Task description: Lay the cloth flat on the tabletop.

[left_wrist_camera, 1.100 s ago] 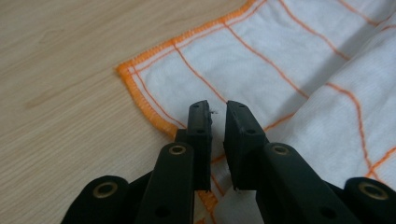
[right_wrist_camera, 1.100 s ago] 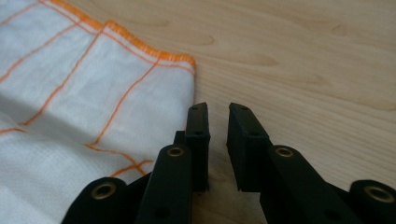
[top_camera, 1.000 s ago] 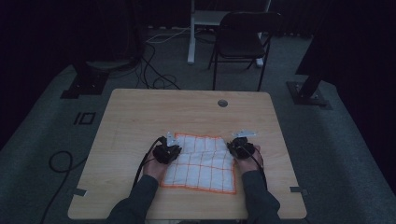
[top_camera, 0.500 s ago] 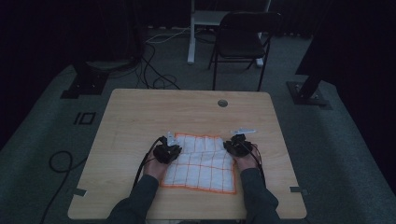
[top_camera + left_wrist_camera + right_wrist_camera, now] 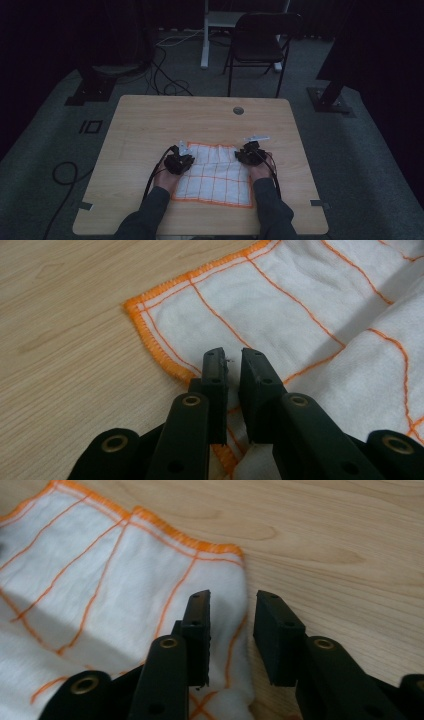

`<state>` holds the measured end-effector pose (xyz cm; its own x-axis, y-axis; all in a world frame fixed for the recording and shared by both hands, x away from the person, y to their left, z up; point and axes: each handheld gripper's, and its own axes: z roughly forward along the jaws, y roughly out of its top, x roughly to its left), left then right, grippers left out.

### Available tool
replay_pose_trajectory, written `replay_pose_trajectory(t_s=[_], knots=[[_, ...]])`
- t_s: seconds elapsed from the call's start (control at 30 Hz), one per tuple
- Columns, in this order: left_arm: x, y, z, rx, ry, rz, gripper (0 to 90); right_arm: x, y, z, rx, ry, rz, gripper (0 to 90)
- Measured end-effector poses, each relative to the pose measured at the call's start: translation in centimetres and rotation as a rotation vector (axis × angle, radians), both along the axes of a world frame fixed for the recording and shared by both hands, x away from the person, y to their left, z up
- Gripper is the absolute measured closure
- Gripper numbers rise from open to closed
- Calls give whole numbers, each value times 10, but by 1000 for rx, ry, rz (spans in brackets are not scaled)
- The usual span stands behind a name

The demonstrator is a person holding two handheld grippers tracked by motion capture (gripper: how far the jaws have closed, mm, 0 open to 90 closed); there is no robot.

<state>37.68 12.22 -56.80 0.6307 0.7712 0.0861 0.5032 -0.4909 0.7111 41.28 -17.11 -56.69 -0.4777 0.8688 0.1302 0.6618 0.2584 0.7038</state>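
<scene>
Laying out a white cloth (image 5: 215, 172) with orange grid lines on a wooden table (image 5: 150, 125), looks like, and both grippers sit at its far corners. The left gripper (image 5: 230, 357) has its jaws down to a narrow slit, and the cloth's orange hem runs in between them lower down, so I'd call that a pinch on the edge. The corner itself lies just ahead and left of the tips, flat on the wood. The right gripper (image 5: 232, 605) is a different story: its jaws have just been opening and now stand a fair way apart, pads clear of the fabric. The cloth's side edge runs right under the gap, with the left jaw over fabric and the right jaw over bare table.

What could go wrong from here, in my opinion:

- One side held and one side let go. If the left hand tugs now, the cloth will skew or drag across the table instead of staying square.
- There's a soft fold running across the fabric behind both sets of jaws. Letting go without smoothing probably leaves that ridge in.
- The right jaws hover low over the edge, so pulling away at a shallow angle might snag the hem and flip the corner over.
</scene>
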Motion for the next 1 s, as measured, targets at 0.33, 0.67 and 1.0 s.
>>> replay_pose_trajectory(t_s=[0.33,0.67,1.0], knots=[[1,0,0,4,2,1,821,-7,2,14,1,-82,21,864],[2,1,0,1,1,9,821,-11,8,44,-38,-207,29,865],[2,1,0,4,2,15,820,-31,35,25,-86,-178,135,865]])
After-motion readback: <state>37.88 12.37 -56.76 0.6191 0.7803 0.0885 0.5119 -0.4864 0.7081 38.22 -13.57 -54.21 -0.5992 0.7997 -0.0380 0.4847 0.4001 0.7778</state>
